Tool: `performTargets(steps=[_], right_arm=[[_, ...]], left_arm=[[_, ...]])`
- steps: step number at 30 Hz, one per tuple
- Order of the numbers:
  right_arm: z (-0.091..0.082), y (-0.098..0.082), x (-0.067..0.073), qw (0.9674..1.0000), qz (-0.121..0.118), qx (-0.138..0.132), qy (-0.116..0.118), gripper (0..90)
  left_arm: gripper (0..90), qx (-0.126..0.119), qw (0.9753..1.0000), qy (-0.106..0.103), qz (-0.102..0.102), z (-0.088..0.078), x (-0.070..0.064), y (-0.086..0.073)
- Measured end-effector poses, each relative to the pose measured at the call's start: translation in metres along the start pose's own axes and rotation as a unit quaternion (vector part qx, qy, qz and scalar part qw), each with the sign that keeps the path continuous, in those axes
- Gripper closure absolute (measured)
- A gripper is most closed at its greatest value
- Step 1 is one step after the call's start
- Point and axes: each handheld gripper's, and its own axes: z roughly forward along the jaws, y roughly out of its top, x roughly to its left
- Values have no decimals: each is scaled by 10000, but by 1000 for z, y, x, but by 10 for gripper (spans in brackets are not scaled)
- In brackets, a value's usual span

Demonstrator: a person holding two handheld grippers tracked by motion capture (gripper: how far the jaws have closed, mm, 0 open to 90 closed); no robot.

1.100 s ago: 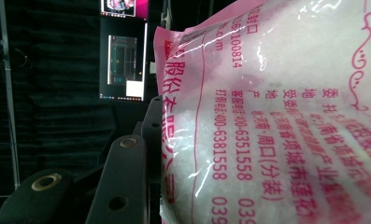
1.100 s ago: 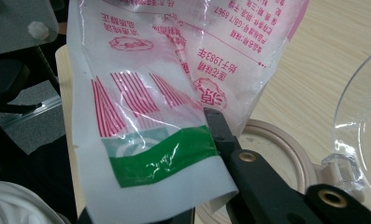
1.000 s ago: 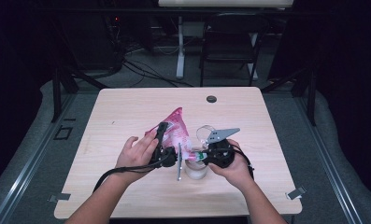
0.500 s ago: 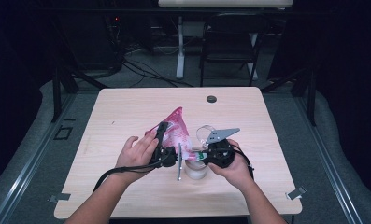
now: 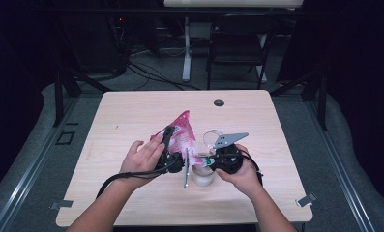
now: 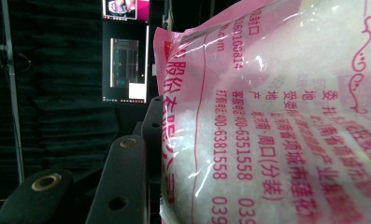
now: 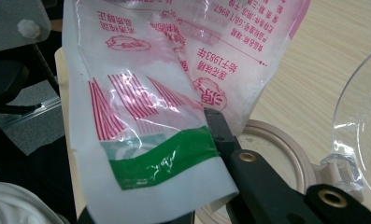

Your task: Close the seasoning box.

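A pink and white plastic bag [image 5: 181,131] of white granules is held up over the table, tilted down to the right. My left gripper [image 5: 169,137] is shut on the bag's body; in the left gripper view one black finger [image 6: 127,177] lies against the bag [image 6: 276,116]. My right gripper [image 5: 210,159] is shut on the bag's lower end, the part with a green band [image 7: 164,158], with one fingertip [image 7: 216,123] pressed on the film. Below that end stands a clear jar [image 5: 202,175] with a beige rim [image 7: 286,144] and its clear lid [image 7: 360,116] swung open.
The wooden table [image 5: 131,111] has a small black disc [image 5: 219,102] near its far edge. A dark chair [image 5: 238,43] and cables stand on the floor beyond. A lit screen [image 6: 124,70] hangs in the dark background of the left gripper view.
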Motion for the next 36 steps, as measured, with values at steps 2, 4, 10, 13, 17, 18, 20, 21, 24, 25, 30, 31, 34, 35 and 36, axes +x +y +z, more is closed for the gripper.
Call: performTargets(steps=[2, 4, 10, 13, 17, 18, 20, 21, 24, 25, 30, 31, 34, 35, 36], right_arm=[[0, 0, 0, 10000, 1, -3, -1, 900], [0, 0, 0, 10000, -1, -7, -3, 900], [0, 0, 0, 10000, 0, -9, 6, 900], [0, 0, 1, 10000, -11, -7, 3, 900], [0, 0, 1, 10000, -17, -1, 3, 900], [0, 0, 1, 10000, -17, 0, 2, 900], [0, 0, 1, 10000, -16, 0, 2, 900], [0, 0, 1, 10000, -16, 1, 2, 900], [0, 0, 1, 10000, -14, -6, 0, 900], [0, 0, 0, 10000, -10, -10, -1, 900], [0, 0, 0, 10000, 0, -28, -11, 900], [0, 0, 0, 10000, -7, -19, -14, 900], [0, 0, 0, 10000, -11, -14, -19, 900], [0, 0, 0, 10000, -8, -11, -22, 900], [0, 0, 0, 10000, -8, -9, -25, 900]], left_arm=[[622, 1, 10000, 0, 22, 0, 1, 0], [622, 2, 10000, -2, 41, 0, 1, 0], [623, 21, 9999, -39, 100, 0, 2, 0], [623, 16, 9999, -59, 119, 0, 2, 0], [623, -53, 9998, -68, 173, 1, 2, -1], [623, -53, 9998, -74, 183, 1, 3, -1], [623, -50, 9998, -80, 197, 1, 3, -1], [623, -53, 9998, -78, 197, 1, 3, -1], [623, -48, 9998, -70, 196, 1, 3, 0], [623, -41, 9998, -70, 204, 1, 3, 0], [623, -49, 9997, -71, 229, 1, 4, 1], [623, -44, 9997, -84, 230, 1, 4, 1], [623, -43, 9996, -87, 252, 2, 4, 2], [623, -40, 9996, -95, 254, 2, 4, 2], [623, 74, 9995, -160, 276, 1, 5, 3]])
